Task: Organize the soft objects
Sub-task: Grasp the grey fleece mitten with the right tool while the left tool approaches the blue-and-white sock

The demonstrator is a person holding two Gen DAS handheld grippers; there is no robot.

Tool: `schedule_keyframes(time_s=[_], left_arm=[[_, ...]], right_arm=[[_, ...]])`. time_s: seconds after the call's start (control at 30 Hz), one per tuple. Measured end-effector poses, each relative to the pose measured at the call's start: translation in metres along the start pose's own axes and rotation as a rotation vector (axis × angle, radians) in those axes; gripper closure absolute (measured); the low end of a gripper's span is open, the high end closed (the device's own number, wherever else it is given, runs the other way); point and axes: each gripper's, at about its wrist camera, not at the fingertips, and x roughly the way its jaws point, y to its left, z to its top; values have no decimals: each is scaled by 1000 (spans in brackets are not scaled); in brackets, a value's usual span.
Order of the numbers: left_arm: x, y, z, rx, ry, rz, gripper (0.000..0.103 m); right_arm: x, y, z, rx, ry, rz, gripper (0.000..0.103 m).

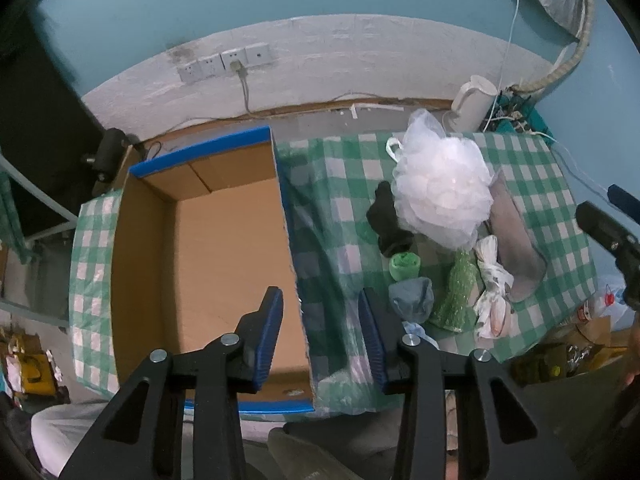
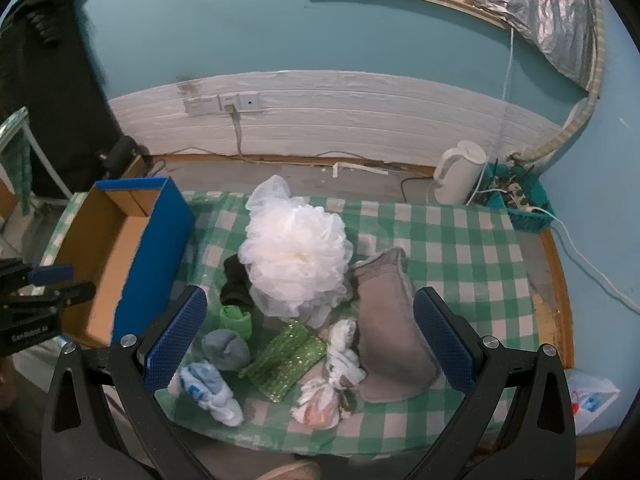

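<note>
An empty cardboard box (image 1: 224,248) with blue edges stands on the left of the green checked tablecloth (image 2: 460,240); it also shows in the right wrist view (image 2: 120,248). Soft items lie in a pile: a white mesh bath pouf (image 2: 296,260), a black sock (image 2: 236,284), a green roll (image 2: 237,320), a grey sock ball (image 2: 226,349), a green sequined cloth (image 2: 286,360), a grey cloth (image 2: 390,320), a white knotted rag (image 2: 332,380) and a blue-white sock (image 2: 210,392). My left gripper (image 1: 322,336) is open over the box's right wall. My right gripper (image 2: 312,344) is open above the pile.
A white kettle (image 2: 458,174) and a teal basket of cables (image 2: 516,196) stand at the table's back right. Wall sockets (image 2: 224,104) with a cord sit on the white wall behind. A plastic bag (image 2: 592,396) lies off the right edge.
</note>
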Motion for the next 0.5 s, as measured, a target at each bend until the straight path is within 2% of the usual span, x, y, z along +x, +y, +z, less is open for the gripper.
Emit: schedule_keyframes(time_s=[0.13,0.5], left_arm=[[14,-6,-1,-12,57,0,63],[46,-36,-13,23,114,17,63]], right_arm=[[1,-10,-1,11,3,-11,1],[22,-55,-15,86,69,-47,1]])
